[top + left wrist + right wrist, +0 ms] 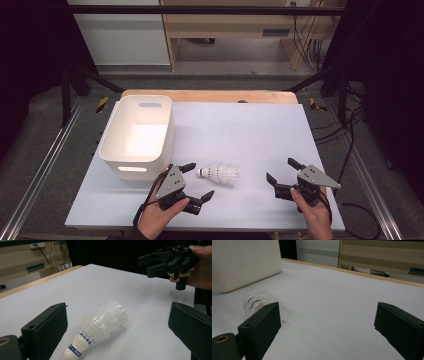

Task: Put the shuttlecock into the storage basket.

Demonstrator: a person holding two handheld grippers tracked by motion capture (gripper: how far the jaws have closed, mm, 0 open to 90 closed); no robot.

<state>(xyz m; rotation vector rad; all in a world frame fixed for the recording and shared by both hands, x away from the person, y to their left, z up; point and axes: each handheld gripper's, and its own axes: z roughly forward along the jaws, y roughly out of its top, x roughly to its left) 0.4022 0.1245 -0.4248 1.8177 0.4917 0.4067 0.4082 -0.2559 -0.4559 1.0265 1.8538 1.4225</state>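
- Shuttlecock (219, 173), white-feathered with a white cork carrying a blue band, lies on its side on the desk (250, 130), toward the near edge and a little left of the middle.
- In the high view its cork points left toward the bin, and its feather skirt fans out to the right.
- Left gripper (197, 181) is held by the person's left hand (160, 217) close to the near edge; its jaws are spread wide.
- One left jaw tip sits just beside the cork, and the other is nearer the desk's front edge. The shuttlecock lies just ahead of the gap between them, touching neither.
- The left gripper view shows the shuttlecock (97, 331) lying between the two black jaws, clear of both.
- Right gripper (281, 171) is held by the right hand (315, 212) toward the near right corner, well apart from the shuttlecock, jaws spread and holding nothing.
- In the right gripper view the shuttlecock (253, 301) shows blurred beyond the left-hand jaw.
- White bin (137, 137), a rounded tub with cut-out handles, stands along the desk's left edge, near the left gripper, its inside bare.
- The left gripper view also shows the right gripper (155, 263) farther off, jaws parted.
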